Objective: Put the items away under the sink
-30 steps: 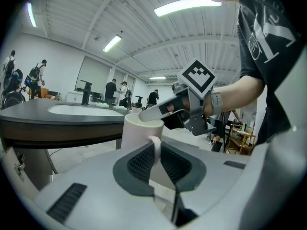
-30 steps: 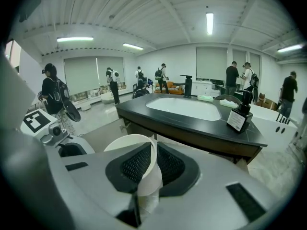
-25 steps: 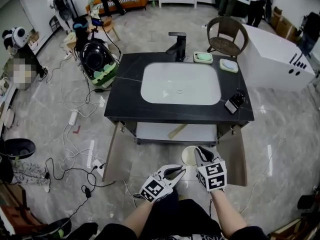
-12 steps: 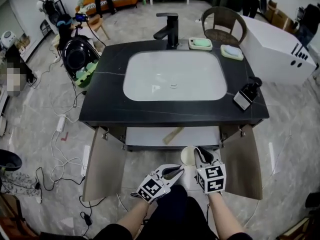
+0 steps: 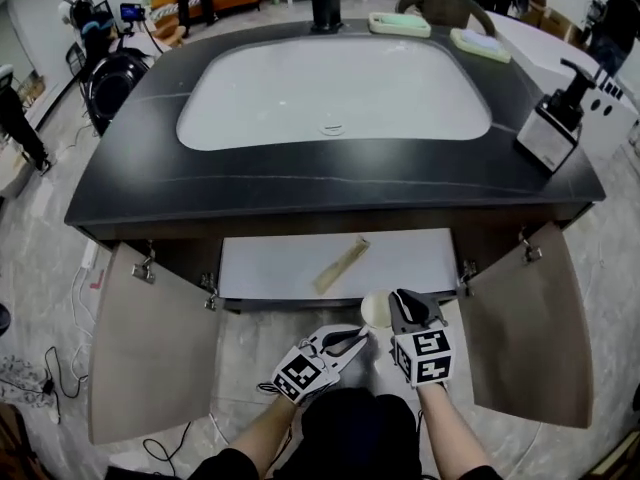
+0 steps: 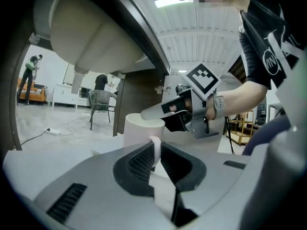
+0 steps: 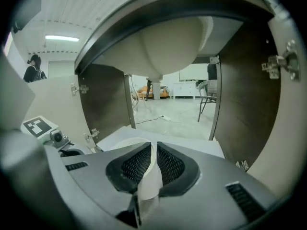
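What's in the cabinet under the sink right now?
On the white shelf, one flat wooden piece lying diagonally. The shelf's rear is covered by the countertop.

The worktop (image 5: 140, 183) is glossy, dark, veined stone, the basin (image 5: 400, 88) in it smooth white, the wood-look doors (image 5: 150, 353) and cream cup (image 5: 375, 310) below it matt.

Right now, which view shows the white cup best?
Left gripper view: the cup shows its side and rim. Head view shows only its top; right gripper view shows only the wall pinched between the jaws.
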`<state>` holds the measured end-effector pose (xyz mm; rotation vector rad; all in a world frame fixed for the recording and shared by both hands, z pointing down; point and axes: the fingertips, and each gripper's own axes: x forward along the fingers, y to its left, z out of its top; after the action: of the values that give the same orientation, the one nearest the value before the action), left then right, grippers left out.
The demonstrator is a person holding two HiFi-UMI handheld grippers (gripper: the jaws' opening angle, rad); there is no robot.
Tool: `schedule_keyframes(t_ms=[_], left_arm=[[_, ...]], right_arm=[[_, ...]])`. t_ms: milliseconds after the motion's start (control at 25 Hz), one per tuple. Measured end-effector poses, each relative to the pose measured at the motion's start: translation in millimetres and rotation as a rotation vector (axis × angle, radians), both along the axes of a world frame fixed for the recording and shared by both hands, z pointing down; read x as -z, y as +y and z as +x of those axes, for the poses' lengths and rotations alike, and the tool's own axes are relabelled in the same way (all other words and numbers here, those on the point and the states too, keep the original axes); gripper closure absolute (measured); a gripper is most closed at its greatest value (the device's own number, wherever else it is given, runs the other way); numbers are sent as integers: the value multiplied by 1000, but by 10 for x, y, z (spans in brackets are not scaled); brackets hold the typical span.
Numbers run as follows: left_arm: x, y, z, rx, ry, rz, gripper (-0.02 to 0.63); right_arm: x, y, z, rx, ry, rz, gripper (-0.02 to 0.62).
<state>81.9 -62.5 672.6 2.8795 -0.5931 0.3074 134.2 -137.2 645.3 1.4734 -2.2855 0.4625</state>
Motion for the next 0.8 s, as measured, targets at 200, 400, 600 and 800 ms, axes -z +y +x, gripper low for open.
schedule_keyframes(t_ms=[200, 400, 600, 800], left_arm=[[-565, -147, 38, 3, 11, 35, 561], [-883, -189, 25, 24, 13, 47, 561], [-1025, -261, 11, 35, 5, 43, 561], [-1075, -427, 50, 33, -13, 52, 561]], right_arm=[[-564, -139, 47, -6, -3, 37, 540], [-865, -192, 8, 7, 9, 61, 541], [-1020, -253, 26, -12, -18, 58, 541], [-1104, -385, 118, -48, -35, 51, 541]])
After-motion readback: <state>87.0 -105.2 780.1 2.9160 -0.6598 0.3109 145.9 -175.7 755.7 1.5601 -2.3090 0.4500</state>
